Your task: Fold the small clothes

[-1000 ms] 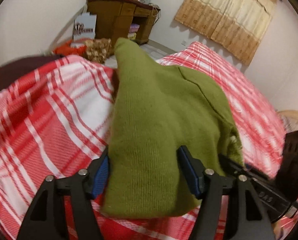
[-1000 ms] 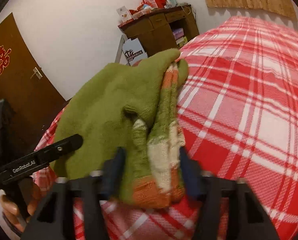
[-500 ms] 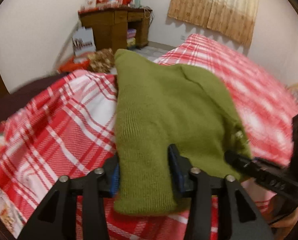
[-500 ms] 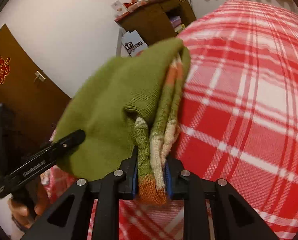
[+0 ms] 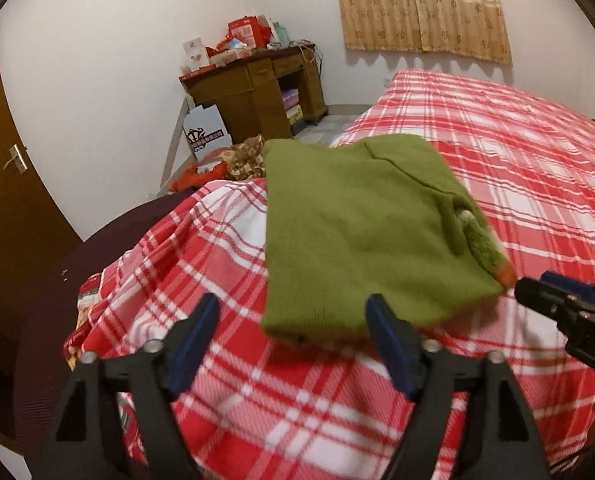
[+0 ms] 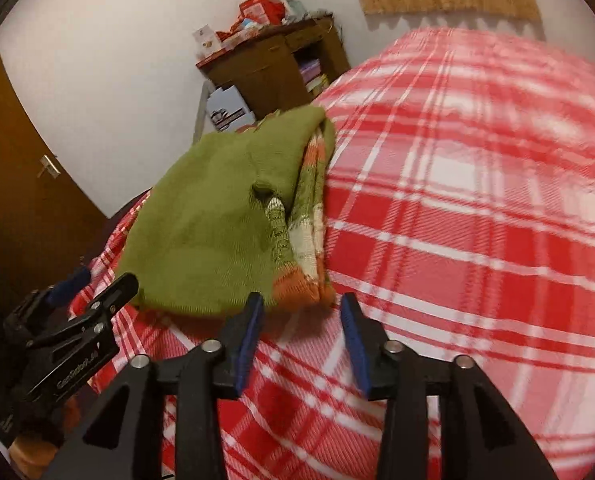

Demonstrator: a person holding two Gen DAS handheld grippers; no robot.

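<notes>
A small olive-green knit sweater point(image 5: 361, 232) lies folded flat on the red-and-white plaid bed cover point(image 5: 517, 200). Striped cream, green and orange layers show along its right edge point(image 6: 309, 216). My left gripper point(image 5: 293, 320) sits just behind the sweater's near hem. Its jaws are opening, and no pad touches the cloth. My right gripper point(image 6: 300, 312) is at the sweater's near right corner. Those jaws are opening too, with only plaid cover between them. The right gripper's tip point(image 5: 537, 292) shows at the right edge of the left wrist view. The left gripper point(image 6: 77, 300) appears at the lower left of the right wrist view.
A wooden desk point(image 5: 257, 88) piled with red boxes stands against the far wall. A white printed box point(image 5: 205, 132) leans beside it. A brown door point(image 5: 5, 168) is at the left, and curtains point(image 5: 421, 4) hang on the far wall. The bed's left edge drops to a dark surface point(image 5: 109, 248).
Both grippers have let go of the sweater and drawn back from it. It now lies flat on the bed. Both pairs of jaws stand wider than half a second ago.
</notes>
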